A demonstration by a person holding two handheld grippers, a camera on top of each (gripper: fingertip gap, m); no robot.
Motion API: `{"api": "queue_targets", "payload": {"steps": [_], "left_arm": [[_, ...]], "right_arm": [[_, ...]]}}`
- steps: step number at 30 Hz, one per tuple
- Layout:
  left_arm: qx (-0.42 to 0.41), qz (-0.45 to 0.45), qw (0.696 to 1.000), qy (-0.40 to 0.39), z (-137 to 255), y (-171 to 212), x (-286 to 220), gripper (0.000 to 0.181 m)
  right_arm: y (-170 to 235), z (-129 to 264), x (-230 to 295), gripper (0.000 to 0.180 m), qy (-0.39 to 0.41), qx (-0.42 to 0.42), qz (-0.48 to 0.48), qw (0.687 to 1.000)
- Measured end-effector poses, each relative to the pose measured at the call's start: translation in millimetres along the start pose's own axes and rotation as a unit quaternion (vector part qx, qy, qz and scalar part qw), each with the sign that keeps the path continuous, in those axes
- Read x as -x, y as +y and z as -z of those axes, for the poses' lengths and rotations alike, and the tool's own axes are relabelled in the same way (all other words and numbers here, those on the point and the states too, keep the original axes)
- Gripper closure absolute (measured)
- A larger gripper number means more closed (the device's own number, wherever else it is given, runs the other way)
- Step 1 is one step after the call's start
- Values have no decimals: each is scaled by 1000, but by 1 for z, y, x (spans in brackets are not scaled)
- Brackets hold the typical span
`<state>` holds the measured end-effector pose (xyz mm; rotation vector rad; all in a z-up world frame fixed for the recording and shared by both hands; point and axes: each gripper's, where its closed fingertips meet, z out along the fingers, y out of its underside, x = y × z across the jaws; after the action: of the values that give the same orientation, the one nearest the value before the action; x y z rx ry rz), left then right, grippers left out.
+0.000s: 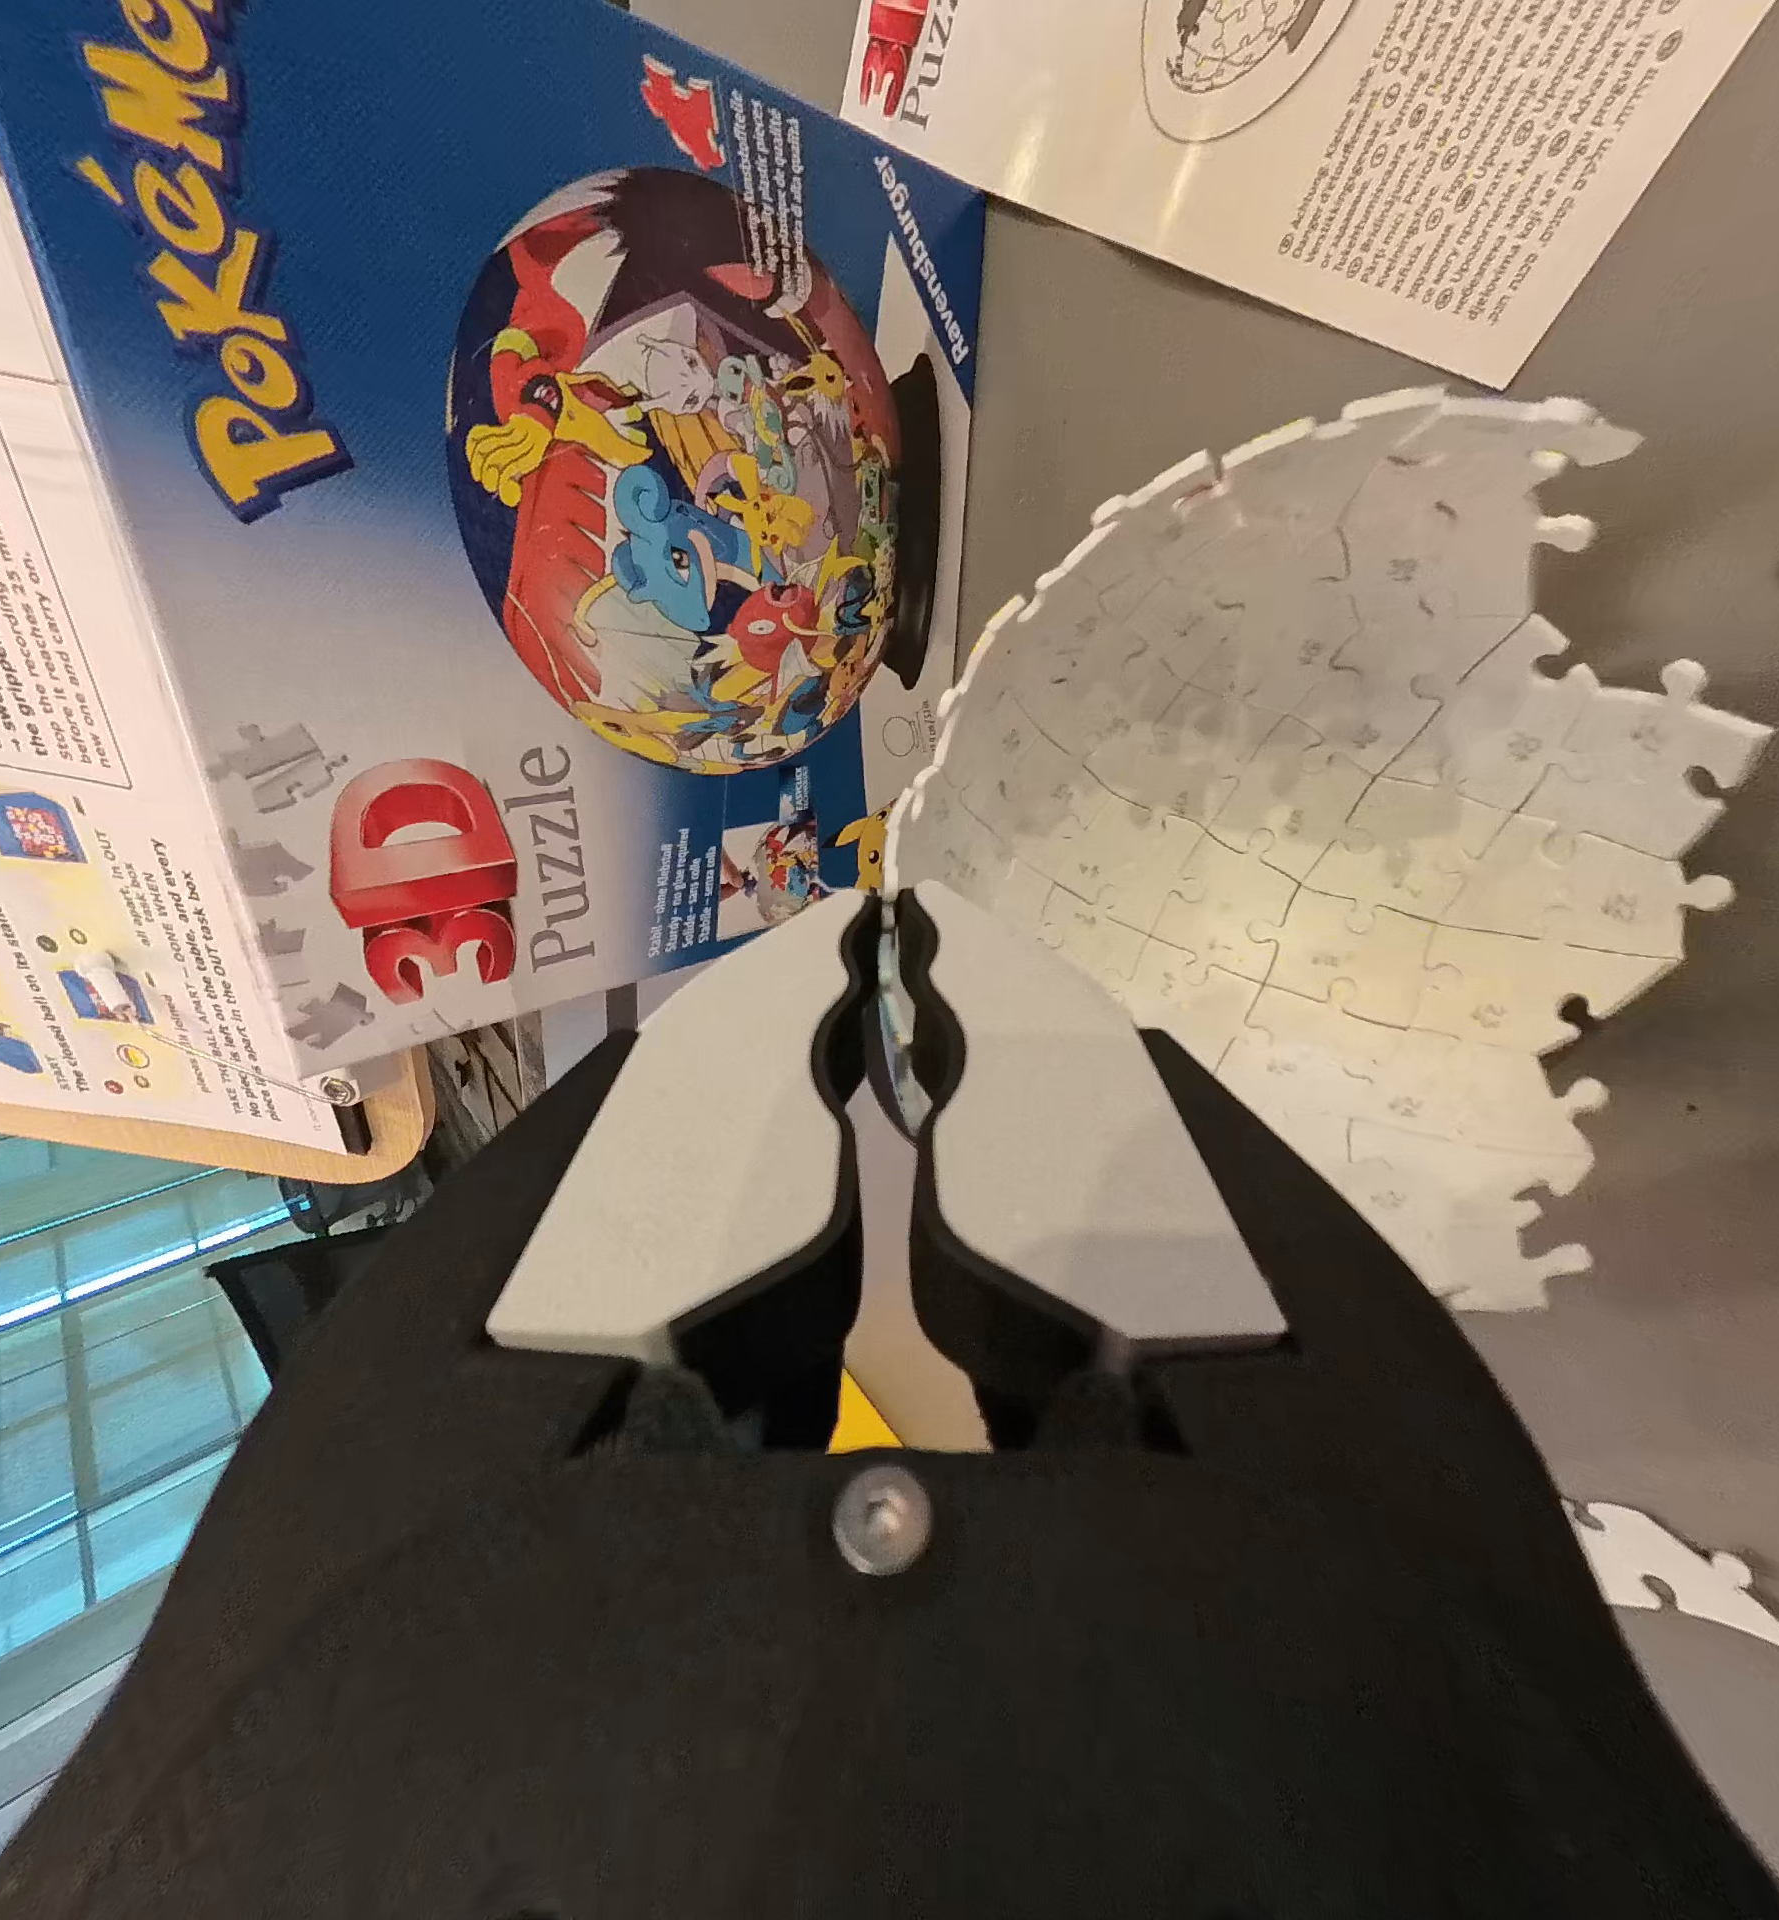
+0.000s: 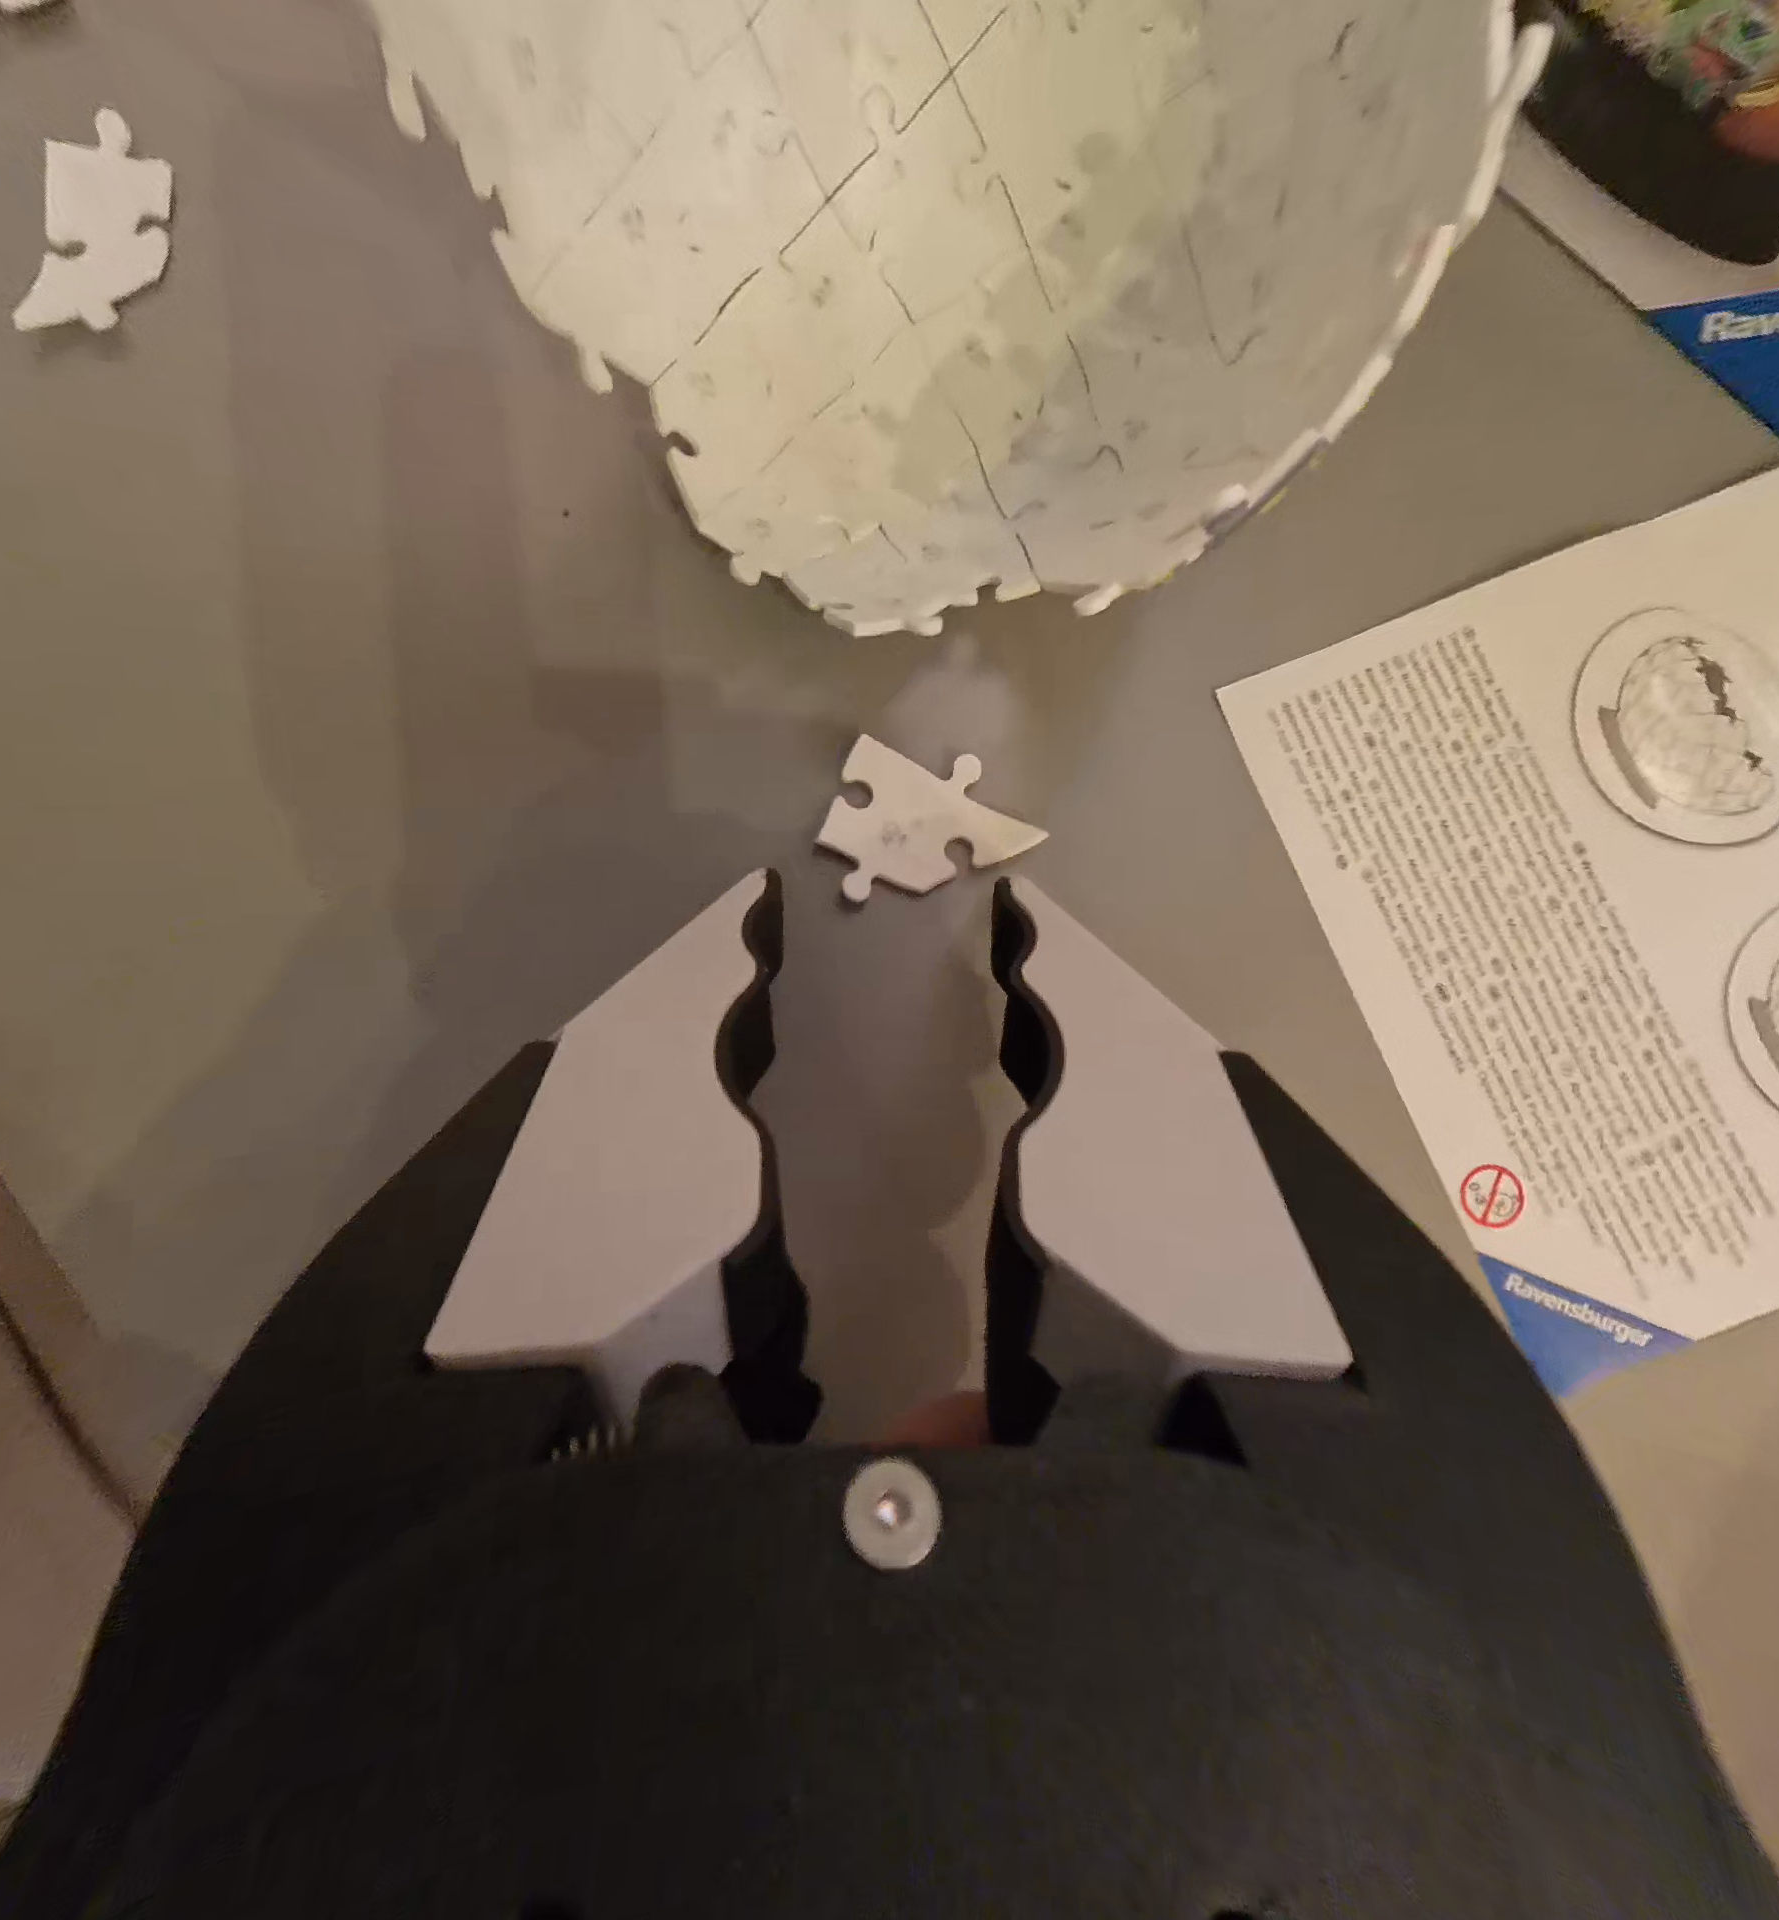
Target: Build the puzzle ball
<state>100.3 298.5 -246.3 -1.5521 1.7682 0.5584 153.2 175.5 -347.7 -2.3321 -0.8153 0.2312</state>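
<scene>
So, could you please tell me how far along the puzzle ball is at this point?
Partly built. Done: many pieces already lock into a curved partial shell, seen from its white inner side. In hand: the left claw is shut on the shell's rim, holding it up, while the open right claw sits just short of a loose piece on the grey table. Left: that piece, another loose piece, and the shell's jagged open edge.
</scene>
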Motion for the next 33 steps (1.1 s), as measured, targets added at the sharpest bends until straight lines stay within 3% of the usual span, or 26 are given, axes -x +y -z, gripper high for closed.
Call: {"api": "queue_targets", "payload": {"steps": [15, 16, 22, 26, 33], "left_arm": [[-1, 2, 1000, 0, 2, 0, 0, 178], [-1, 2, 1000, 0, 2, 0, 0, 178], [-1, 4, 1000, 2, 1, 1, 0, 178], [-1, 4, 1000, 2, 1, 2, 1, 178], [-4, 4, 1000, 3, 0, 1, 1, 178]], "right_arm": [[-6, -4, 0, 162, 23, -23, -35, 999], [-7, -3, 0, 180, 22, -31, -33, 999], [-5, 4, -5, 178, 31, -39, -34, 998], [9, 27, -34, 159, 83, -39, -70, 993], [43, 63, -85, 143, 147, -37, -93, 984]]}}
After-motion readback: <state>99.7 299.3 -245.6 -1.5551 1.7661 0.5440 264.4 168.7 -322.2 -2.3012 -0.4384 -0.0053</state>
